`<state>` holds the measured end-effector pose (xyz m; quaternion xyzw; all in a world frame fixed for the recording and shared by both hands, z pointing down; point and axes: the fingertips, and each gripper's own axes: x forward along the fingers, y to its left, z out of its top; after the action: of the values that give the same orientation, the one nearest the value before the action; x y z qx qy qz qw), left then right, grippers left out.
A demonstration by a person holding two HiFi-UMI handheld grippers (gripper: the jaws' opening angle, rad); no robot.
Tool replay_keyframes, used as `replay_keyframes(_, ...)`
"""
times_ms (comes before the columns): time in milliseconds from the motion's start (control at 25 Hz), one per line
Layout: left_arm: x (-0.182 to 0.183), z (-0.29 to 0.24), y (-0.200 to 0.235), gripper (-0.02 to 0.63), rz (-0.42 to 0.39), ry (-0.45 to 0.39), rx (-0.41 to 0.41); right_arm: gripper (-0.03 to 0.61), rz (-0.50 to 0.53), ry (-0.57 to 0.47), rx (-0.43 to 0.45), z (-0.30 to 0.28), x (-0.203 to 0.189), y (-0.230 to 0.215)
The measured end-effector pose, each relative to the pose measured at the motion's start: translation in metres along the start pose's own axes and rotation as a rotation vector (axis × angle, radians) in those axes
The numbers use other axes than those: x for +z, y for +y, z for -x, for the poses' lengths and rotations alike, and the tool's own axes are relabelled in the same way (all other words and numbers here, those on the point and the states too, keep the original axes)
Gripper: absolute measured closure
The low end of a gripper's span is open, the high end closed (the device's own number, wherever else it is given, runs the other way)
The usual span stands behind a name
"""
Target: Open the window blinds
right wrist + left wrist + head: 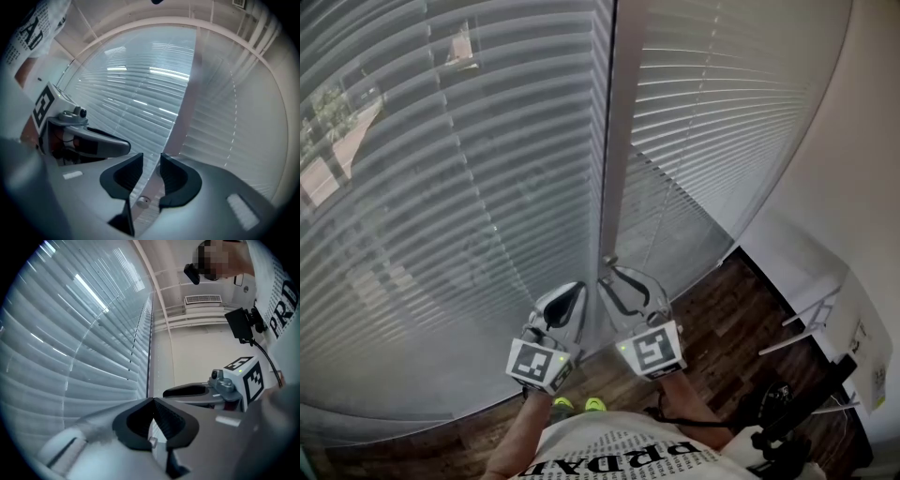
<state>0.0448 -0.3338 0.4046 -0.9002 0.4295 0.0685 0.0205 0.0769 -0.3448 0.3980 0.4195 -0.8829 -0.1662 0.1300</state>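
Two sets of white slatted window blinds hang closed, the left blinds (441, 187) and the right blinds (722, 112), with a pale upright window post (623, 141) between them. Low in the head view both grippers point at the foot of that post. My left gripper (578, 289) (153, 400) is shut, its dark pads meeting with nothing seen between them. Just to its right, my right gripper (614, 274) (151, 157) stands open; only the post and the slats (136, 93) show through the gap. Each gripper also shows in the other's view: the right gripper (185, 391) and the left gripper (108, 143).
A dark wooden floor (722, 319) runs under the window. A white wall (853, 141) closes the right side, with a white box with thin antennas (853, 337) and black gear (787, 412) at its base. The person's shoes (577, 405) stand close to the blinds.
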Motion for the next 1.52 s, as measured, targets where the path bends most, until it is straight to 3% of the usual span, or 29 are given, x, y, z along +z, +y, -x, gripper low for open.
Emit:
replay_keyframes(160,-0.002,-0.003,0.003,0.623,-0.004,-0.001,0.0,0.469,0.032,0.04,-0.049,-0.005,-0.014,-0.014)
replay_keyframes(480,0.0,-0.006,0.013,0.621,-0.005,0.009,0.007,0.451,-0.011,0.078,-0.042,-0.021,-0.027,-0.025)
replay_keyframes(880,0.0,-0.01,0.007,0.621,0.0,-0.001,-0.023,0.454,0.093,0.102,-0.023,-0.033,-0.031,-0.026)
replay_keyframes(1080,-0.012,-0.01,0.007,0.621,-0.058,0.027,-0.071,0.456,0.075,0.1,-0.049,-0.032,-0.033,-0.028)
replay_keyframes(1240,-0.005,-0.008,0.006,0.621,-0.018,0.007,-0.062,0.456,0.072,0.106,-0.043,-0.034,-0.032,-0.025)
replay_keyframes(1520,-0.008,-0.009,0.005,0.621,-0.019,0.006,-0.084,0.454,0.073,0.112,-0.049,-0.034,-0.032,-0.027)
